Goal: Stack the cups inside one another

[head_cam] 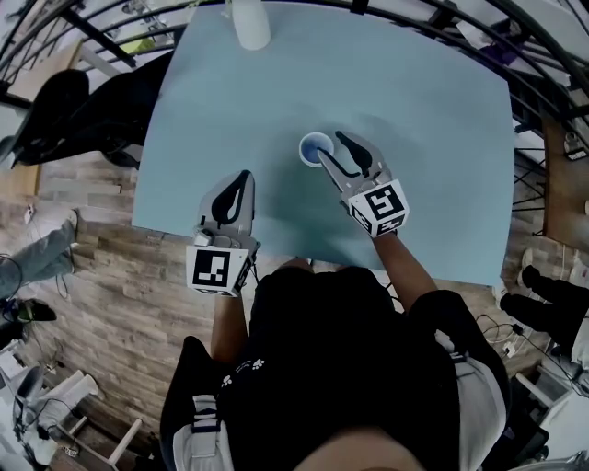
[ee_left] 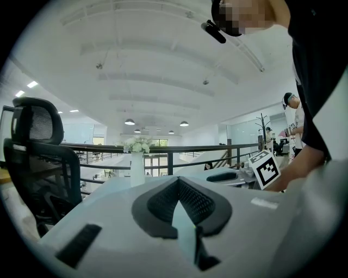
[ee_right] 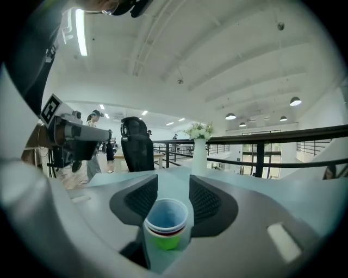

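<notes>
A nested cup stack [ee_right: 166, 223], blue inside, then red, then green, stands between the jaws of my right gripper [ee_right: 173, 184], whose pads close against its sides. From the head view the stack [head_cam: 313, 147] shows as a white-rimmed blue cup at the tips of the right gripper [head_cam: 331, 145], over the middle of the light blue table [head_cam: 230, 101]. My left gripper [head_cam: 244, 177] hovers near the table's front edge, left of the stack; its jaws [ee_left: 177, 182] meet with nothing between them.
A white vase [head_cam: 248, 23] with flowers stands at the table's far edge. A black office chair [head_cam: 55, 110] sits off the table's left side. Black railings run beyond the table. The person's body is close to the front edge.
</notes>
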A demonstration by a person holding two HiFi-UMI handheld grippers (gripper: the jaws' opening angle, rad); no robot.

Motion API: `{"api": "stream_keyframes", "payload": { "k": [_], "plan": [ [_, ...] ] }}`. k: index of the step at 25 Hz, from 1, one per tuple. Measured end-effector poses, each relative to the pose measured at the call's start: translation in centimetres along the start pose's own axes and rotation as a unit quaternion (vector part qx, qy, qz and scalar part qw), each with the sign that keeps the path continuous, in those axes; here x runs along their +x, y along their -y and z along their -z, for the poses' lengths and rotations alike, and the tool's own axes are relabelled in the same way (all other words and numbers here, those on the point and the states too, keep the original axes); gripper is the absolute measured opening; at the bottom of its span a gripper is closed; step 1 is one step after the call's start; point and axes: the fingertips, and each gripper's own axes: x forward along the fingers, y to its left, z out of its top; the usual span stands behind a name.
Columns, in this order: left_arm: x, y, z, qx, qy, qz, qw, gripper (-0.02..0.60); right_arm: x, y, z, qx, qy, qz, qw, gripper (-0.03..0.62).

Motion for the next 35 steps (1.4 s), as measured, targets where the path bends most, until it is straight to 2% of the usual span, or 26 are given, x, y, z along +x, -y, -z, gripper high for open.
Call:
{"api": "stream_keyframes", "payload": {
  "k": [3,7,13,19,26,35],
  "plan": [
    [0.6,0.6,-0.4,0.001,0.006,0.016,0.9998,-0.006,-1.5,0.2,-2.2,0.004,0.037,0.007,0.999,0.136],
    [1.9,2.0,-1.0,0.008,0.015,0.045,0.9988,-0.006,-4.1,0.8,-4.2,0.007,0.068,0.024,0.997,0.006],
    [3.9,5.1,-1.9,0.019,0.021,0.096,0.9949,-0.006,-8.4,2.2,-5.4,0.018,0.078,0.059,0.995,0.006],
    [5.3,7.2,-2.5,0.023,0.023,0.132,0.9907,-0.008,-11.8,3.0,-5.9,0.027,0.083,0.096,0.992,0.006],
    [5.8,8.4,-2.3,0.026,0.022,0.152,0.9877,-0.008,-13.7,3.0,-5.7,0.029,0.086,0.117,0.989,0.006],
    [5.3,8.6,-2.1,0.028,0.022,0.154,0.9875,-0.008,-13.9,2.2,-5.7,0.028,0.088,0.113,0.989,0.006]
  ]
}}
